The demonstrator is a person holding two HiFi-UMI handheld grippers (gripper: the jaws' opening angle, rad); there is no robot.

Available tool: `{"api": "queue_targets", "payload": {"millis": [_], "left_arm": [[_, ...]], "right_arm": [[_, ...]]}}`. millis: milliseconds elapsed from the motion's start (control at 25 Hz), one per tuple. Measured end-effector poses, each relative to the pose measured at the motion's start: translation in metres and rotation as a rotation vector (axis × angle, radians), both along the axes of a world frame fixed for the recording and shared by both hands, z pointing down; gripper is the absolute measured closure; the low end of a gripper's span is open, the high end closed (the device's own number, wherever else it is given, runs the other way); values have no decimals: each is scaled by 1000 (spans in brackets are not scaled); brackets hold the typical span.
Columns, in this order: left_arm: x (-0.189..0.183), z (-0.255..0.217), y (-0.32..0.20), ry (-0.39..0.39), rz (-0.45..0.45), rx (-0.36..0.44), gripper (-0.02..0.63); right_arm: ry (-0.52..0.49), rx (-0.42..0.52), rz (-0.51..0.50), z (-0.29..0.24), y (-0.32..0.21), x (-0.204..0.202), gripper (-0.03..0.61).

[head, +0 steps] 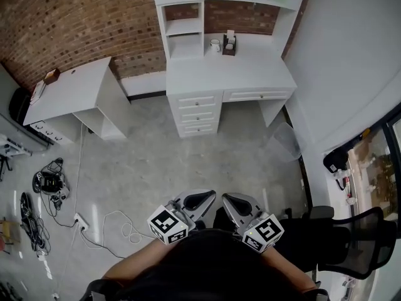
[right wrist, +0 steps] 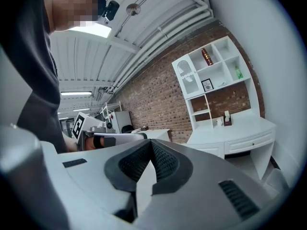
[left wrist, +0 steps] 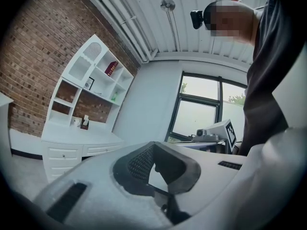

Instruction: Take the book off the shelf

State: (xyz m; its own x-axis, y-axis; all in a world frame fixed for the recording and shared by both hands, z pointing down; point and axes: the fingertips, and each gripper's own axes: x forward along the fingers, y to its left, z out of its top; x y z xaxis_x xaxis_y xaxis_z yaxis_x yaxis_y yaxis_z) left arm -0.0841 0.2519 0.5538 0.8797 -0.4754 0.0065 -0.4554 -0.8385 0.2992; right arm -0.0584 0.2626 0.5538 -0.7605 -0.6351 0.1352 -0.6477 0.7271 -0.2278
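Left gripper [head: 198, 200] and right gripper [head: 239, 204] are both pinched together, empty. Dark red book [right wrist: 206, 56] sits high in the far white shelf unit [right wrist: 217, 63].

The shelf [head: 185, 27] stands at the back of the surface [head: 232, 74], against the brick wall [head: 75, 17]. The book [right wrist: 206, 56] is in one of its upper compartments. A cup [head: 215, 44] and a holder [head: 230, 44] stand side by side on the surface. A second surface [head: 69, 89] is at the left, a chair [head: 357, 243] at the right, and cables [head: 50, 180] lie on the floor [head: 188, 162].
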Motion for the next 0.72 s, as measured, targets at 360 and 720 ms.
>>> {"api": "queue_targets", "payload": {"millis": [360, 720], "left_arm": [[57, -9, -106, -27, -79, 20, 606], [146, -12, -199, -40, -125, 47, 606]], "right_arm": [[-21, 11, -101, -7, -108, 54, 563], [-10, -3, -175, -3, -190, 138, 563]]}}
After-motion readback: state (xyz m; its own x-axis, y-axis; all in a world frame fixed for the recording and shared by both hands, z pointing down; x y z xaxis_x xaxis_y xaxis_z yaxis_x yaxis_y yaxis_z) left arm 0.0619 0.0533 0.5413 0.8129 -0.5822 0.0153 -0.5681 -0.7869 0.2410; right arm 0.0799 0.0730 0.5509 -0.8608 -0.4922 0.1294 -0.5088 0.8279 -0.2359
